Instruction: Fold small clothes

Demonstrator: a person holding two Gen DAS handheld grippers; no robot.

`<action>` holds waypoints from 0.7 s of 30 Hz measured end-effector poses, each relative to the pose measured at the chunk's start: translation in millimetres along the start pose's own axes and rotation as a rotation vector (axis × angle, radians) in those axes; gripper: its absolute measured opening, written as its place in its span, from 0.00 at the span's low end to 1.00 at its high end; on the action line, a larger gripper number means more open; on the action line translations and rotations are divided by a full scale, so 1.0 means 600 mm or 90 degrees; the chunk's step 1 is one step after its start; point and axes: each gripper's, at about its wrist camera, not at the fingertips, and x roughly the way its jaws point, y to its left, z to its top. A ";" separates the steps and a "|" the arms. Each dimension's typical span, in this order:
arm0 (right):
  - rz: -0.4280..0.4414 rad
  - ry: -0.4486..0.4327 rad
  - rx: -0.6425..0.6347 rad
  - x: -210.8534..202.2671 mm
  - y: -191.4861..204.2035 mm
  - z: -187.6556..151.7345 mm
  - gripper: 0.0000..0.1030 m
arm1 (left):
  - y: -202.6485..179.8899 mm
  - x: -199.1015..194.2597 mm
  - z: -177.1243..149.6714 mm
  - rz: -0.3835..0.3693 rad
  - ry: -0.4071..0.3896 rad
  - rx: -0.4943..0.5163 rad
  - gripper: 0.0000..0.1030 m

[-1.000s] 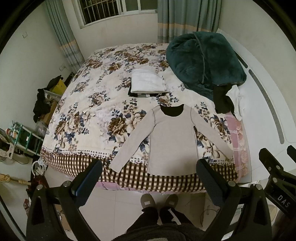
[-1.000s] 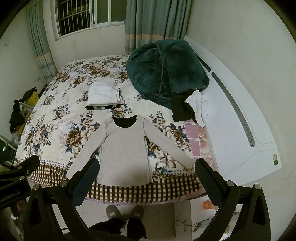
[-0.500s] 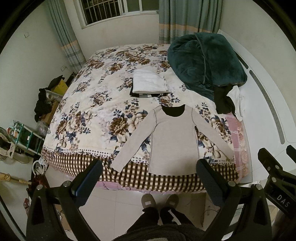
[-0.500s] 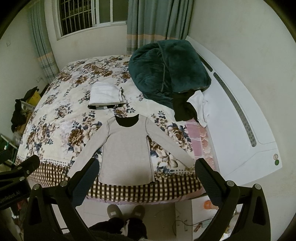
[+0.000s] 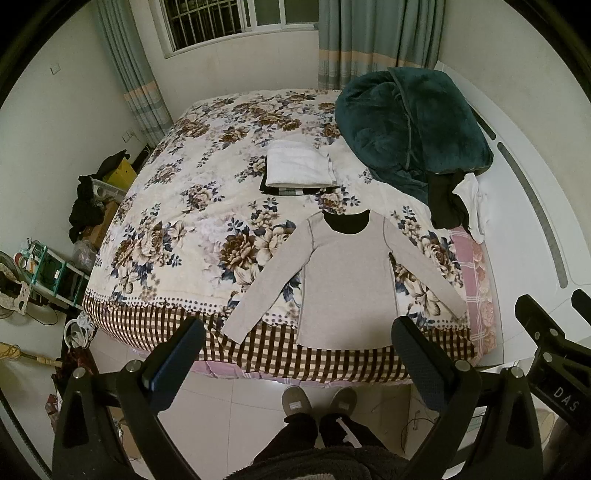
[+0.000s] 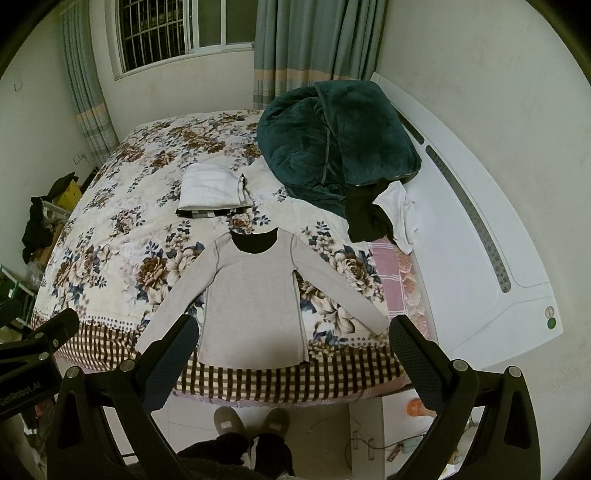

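Beige long-sleeved knit top lay flat on floral-quilted bed, hem at near edge, sleeves splayed: laid out for folding.
Left hand-held gripper and right hand-held gripper hovered high above, jaws wide apart, holding nothing.
Folded white stack lay beyond collar, likely finished pile.

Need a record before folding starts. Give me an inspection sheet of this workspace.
Surface: bed with floral cover, checked border at near edge.
Job's things: grey shirt flat, sleeves spread; folded pile behind it.
Clutter: green blanket, black and white clothes beside it.
Grippers: left gripper and right gripper open, empty, above the near edge.
Cables: cords on floor at right.
Surroundings: window, curtains, boxes at left, slippers.
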 end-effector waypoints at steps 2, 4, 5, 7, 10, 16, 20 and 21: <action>-0.001 -0.001 0.000 -0.002 0.002 0.002 1.00 | 0.000 -0.001 0.001 0.000 -0.001 0.000 1.00; 0.000 0.000 0.000 0.000 0.000 0.001 1.00 | 0.000 0.000 0.000 0.000 -0.001 0.000 1.00; 0.000 0.000 0.000 -0.002 0.001 0.002 1.00 | 0.000 0.000 0.000 0.000 -0.001 0.000 1.00; 0.000 0.000 -0.001 0.000 0.000 0.000 1.00 | 0.000 -0.001 0.000 0.000 -0.001 0.000 1.00; 0.000 -0.001 -0.001 0.000 0.001 0.000 1.00 | 0.000 -0.001 0.000 0.000 -0.002 0.000 1.00; 0.000 -0.003 -0.002 -0.003 0.002 -0.001 1.00 | 0.000 -0.001 -0.001 0.000 -0.003 -0.001 1.00; 0.000 -0.002 -0.001 -0.002 0.006 0.002 1.00 | 0.000 -0.001 -0.002 -0.001 -0.004 -0.001 1.00; 0.000 -0.002 -0.001 0.000 0.005 0.001 1.00 | 0.000 -0.002 -0.001 -0.001 -0.004 -0.001 1.00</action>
